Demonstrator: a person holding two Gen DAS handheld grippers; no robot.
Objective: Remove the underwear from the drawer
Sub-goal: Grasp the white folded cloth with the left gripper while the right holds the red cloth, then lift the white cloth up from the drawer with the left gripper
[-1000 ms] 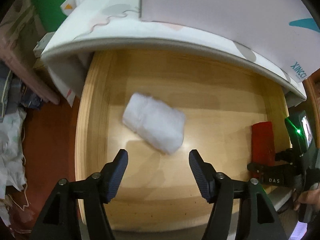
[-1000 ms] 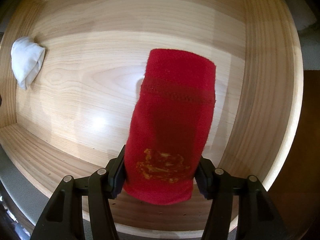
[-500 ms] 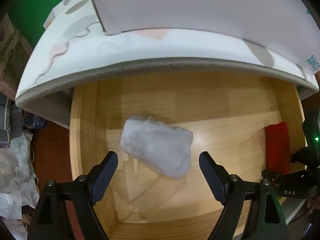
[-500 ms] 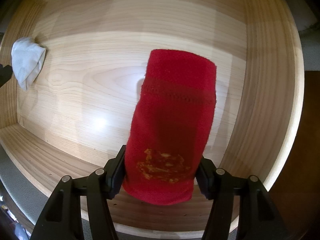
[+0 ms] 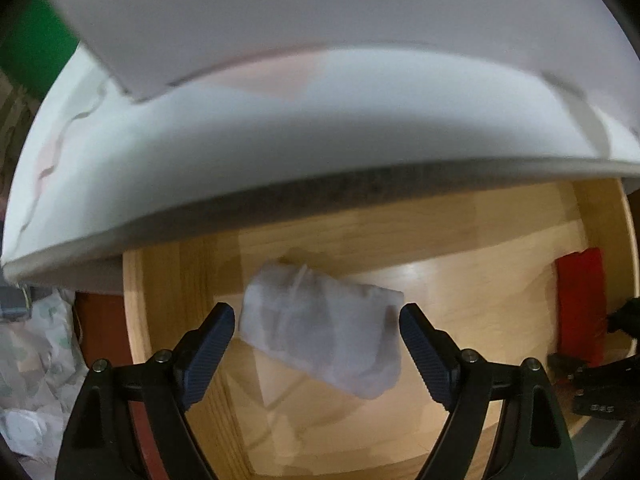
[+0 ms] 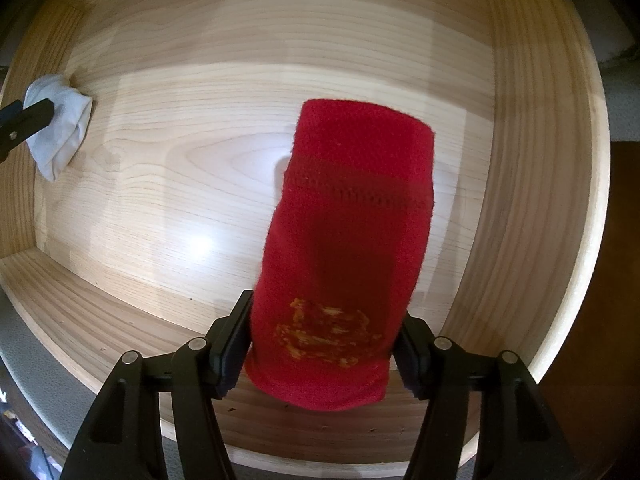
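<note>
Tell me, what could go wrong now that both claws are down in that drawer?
The left claw is open around the white bundle without touching it. If it closes off-centre, the soft roll could slip out.

The right claw pinches only the near end of the red roll, so the rest might sag or unroll when lifted.

A white pad overhangs the drawer, so a straight lift could bump its edge.

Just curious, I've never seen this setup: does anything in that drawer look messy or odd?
Only small things: the white bundle lies askew across the drawer floor, and the red bundle has a worn, flaking gold print near its lower end. Nothing spilled or broken.
</note>
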